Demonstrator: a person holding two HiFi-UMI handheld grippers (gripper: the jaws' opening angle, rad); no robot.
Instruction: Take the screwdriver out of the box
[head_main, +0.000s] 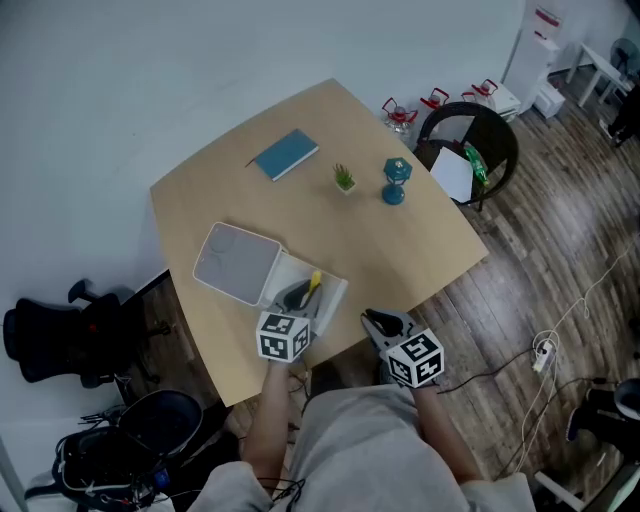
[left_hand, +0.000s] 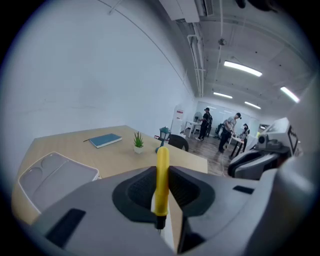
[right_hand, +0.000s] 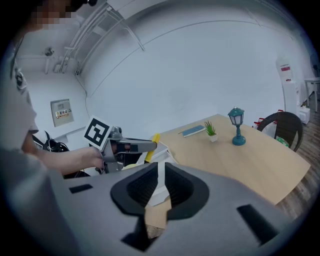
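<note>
My left gripper (head_main: 300, 297) is shut on a yellow-handled screwdriver (head_main: 313, 283), just above the open white box (head_main: 332, 287) near the table's front edge. In the left gripper view the yellow handle (left_hand: 162, 175) stands upright between the pads, with the dark shaft end below them. The box's lid (head_main: 237, 262) lies folded back to the left. My right gripper (head_main: 378, 322) hovers at the table's front edge, right of the box, its jaws a narrow gap apart with nothing held. From the right gripper view, the left gripper (right_hand: 145, 146) with the screwdriver (right_hand: 152, 144) shows above the box (right_hand: 161, 159).
A blue book (head_main: 286, 153), a small potted plant (head_main: 344, 179) and a teal lantern (head_main: 395, 181) stand on the far half of the table. A dark chair (head_main: 468, 145) is at the far right corner, and a black office chair (head_main: 50, 340) is on the left.
</note>
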